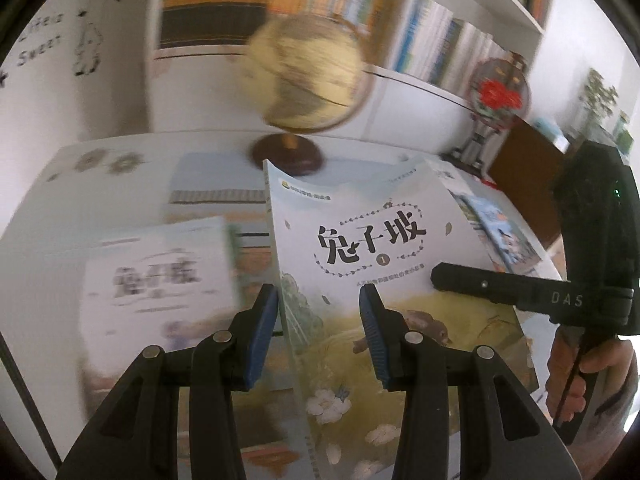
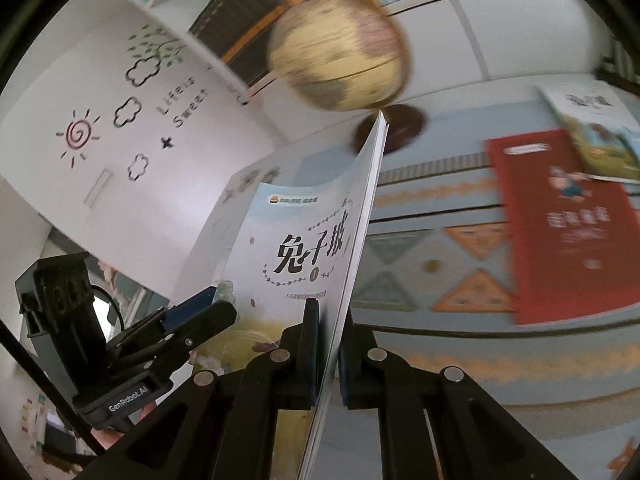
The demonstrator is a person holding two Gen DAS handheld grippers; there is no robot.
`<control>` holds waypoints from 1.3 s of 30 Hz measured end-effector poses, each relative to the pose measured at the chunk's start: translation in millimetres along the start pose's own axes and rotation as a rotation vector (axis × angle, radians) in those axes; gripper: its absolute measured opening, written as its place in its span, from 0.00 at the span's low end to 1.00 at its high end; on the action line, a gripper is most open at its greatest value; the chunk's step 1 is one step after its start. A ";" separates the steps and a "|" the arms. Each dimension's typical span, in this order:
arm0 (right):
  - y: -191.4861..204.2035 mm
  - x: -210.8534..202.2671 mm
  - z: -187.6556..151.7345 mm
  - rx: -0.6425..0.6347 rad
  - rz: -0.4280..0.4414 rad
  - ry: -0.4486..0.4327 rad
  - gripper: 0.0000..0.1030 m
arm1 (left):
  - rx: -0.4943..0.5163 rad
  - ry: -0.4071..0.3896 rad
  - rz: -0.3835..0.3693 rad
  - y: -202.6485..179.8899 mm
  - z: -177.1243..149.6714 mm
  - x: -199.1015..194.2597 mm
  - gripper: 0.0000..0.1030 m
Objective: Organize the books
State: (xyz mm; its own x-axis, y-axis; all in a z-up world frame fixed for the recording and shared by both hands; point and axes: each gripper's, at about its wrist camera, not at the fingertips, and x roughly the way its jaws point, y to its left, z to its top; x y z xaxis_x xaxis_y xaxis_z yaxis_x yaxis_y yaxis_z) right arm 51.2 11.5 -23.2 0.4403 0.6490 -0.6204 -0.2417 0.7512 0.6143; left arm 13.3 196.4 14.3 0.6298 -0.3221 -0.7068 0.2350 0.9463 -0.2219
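Your right hand-held gripper is clamped on the picture book's lower edge, book lifted off the worktop, long axis running away toward the globe. Left hand-held gripper straddles the spine edge, part-open; contact unclear.

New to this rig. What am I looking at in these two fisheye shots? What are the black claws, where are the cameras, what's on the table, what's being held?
No robot here: a person carries a handheld two-finger gripper in each hand, with a fisheye camera on each looking along its fingers.

In the left view, the left gripper has the spine of the white picture book between its blue pads, which stand apart. The right gripper is clamped shut on the book's page edge.

On the patterned tablecloth lie a red book, more white books and a globe.
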 end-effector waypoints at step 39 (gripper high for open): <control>72.5 145.7 -5.3 -0.077 -0.069 0.085 0.57 | -0.255 0.076 0.263 165.1 -31.4 11.7 0.44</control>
State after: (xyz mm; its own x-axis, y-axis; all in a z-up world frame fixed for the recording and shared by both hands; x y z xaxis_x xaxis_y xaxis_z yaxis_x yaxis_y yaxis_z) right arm 93.3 161.2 -71.6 0.3842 0.6006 -0.7012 -0.2803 0.7995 0.5313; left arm 36.1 349.7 -51.7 0.5854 -0.0736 -0.8074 -0.1252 0.9757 -0.1797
